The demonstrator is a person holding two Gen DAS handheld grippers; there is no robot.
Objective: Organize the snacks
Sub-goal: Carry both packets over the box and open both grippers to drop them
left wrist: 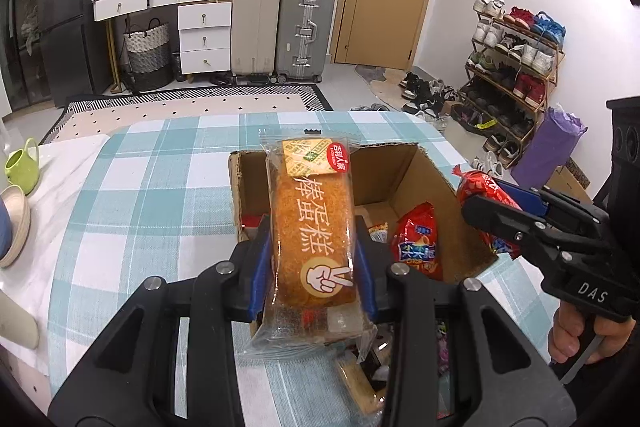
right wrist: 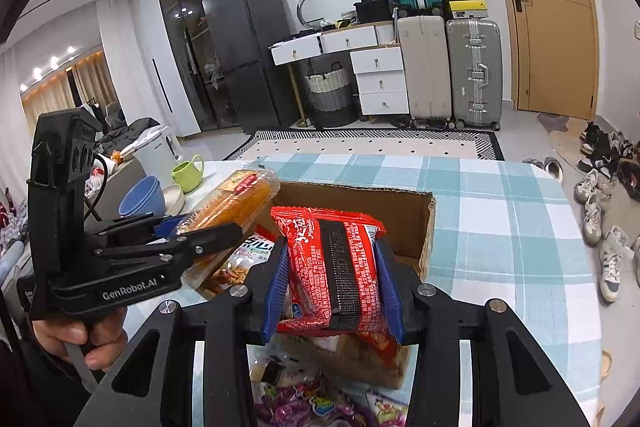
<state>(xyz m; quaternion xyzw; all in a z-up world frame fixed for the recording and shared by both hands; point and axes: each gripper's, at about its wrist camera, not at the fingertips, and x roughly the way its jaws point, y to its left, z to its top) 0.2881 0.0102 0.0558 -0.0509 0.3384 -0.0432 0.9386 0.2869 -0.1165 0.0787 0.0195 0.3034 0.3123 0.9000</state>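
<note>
My left gripper is shut on a clear-wrapped orange cake and holds it above the near edge of an open cardboard box on the checked tablecloth. My right gripper is shut on a red snack packet above the same box. Each gripper shows in the other's view: the right with its red packet at the box's right edge, the left with the cake at the box's left. Red packets lie inside the box.
Loose snack packets lie on the table near me. A green mug, blue bowls and a beige dish stand at the table's left end. The checked tablecloth stretches right. Suitcases, drawers and a shoe rack stand beyond.
</note>
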